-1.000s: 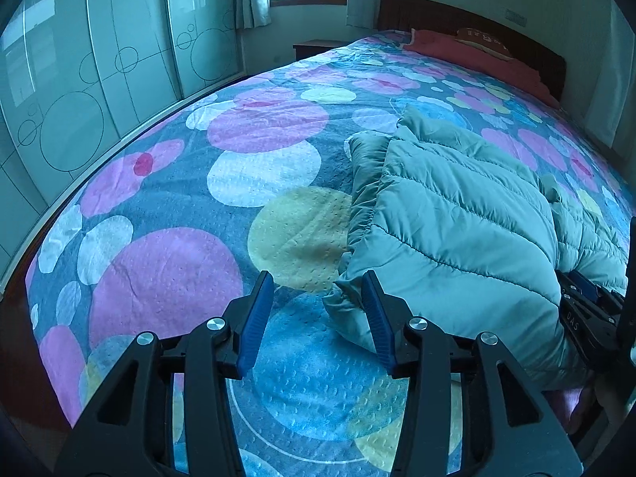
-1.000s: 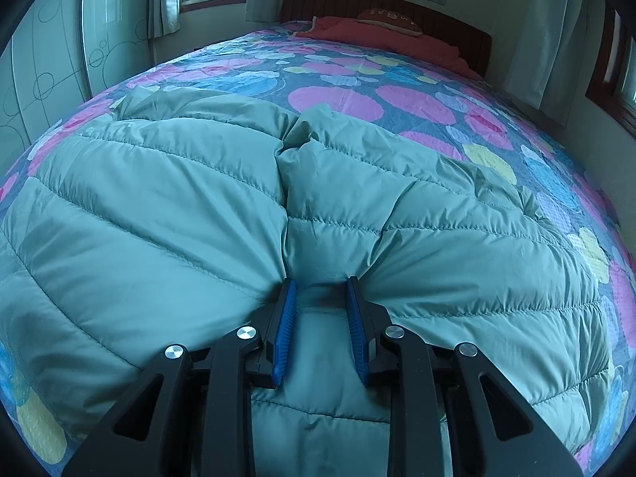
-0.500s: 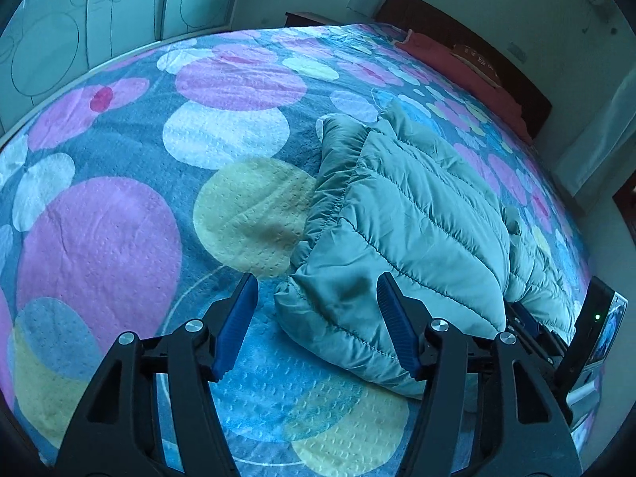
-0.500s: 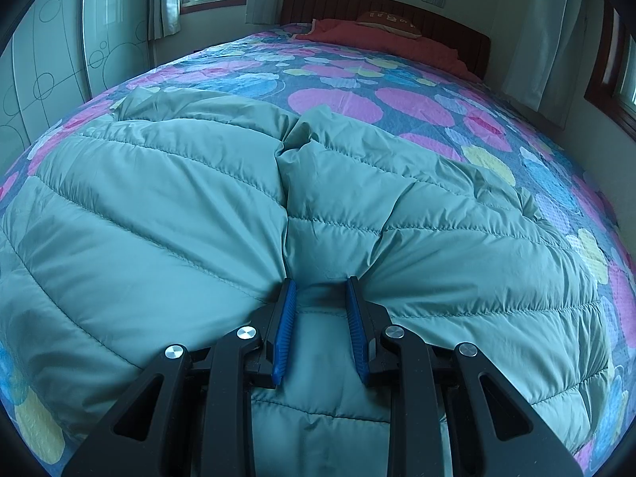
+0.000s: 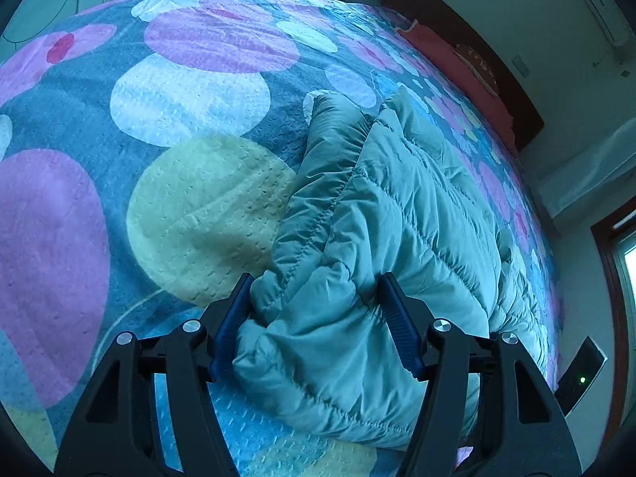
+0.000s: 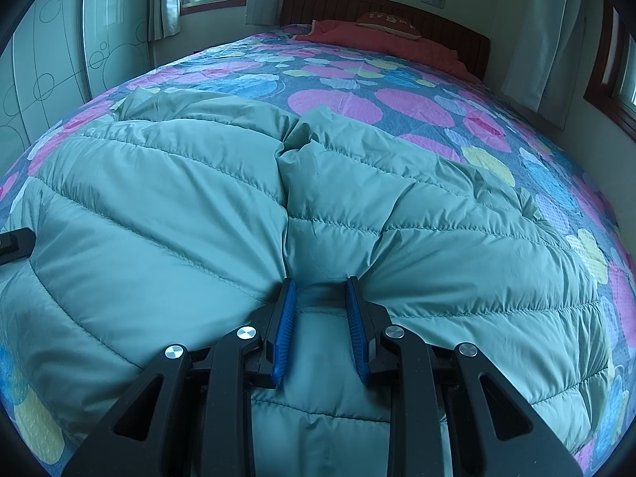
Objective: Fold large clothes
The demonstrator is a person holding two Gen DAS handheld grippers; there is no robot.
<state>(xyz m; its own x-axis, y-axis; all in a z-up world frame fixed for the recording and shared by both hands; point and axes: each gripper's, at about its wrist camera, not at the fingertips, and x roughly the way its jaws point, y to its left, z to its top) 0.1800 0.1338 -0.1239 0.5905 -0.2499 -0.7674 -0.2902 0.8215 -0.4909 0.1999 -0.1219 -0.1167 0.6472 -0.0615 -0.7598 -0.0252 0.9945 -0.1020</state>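
Note:
A large teal quilted jacket (image 5: 397, 218) lies folded on the bed, and its near bulk fills the right wrist view (image 6: 159, 206). My left gripper (image 5: 317, 282) straddles the jacket's near left corner. Its jaws stand wide and the puffy fabric fills the gap between the blue pads without being squeezed. My right gripper (image 6: 320, 282) is shut on a bunched pleat of the jacket at its near edge, and creases fan out from the pinch. A black part of the left gripper (image 6: 16, 244) shows at the left edge of the right wrist view.
The bedspread (image 5: 179, 99) has big pink, blue and yellow circles and spreads to the left of the jacket. A red blanket (image 6: 381, 41) and a dark headboard (image 6: 397, 8) are at the far end. Wardrobe doors (image 6: 47, 63) stand on the left and curtains (image 6: 548, 31) hang on the right.
My left gripper came down and right onto the jacket's corner, rolled, and its jaws widened from beside the corner to around it. The right gripper and its pinch stayed the same.

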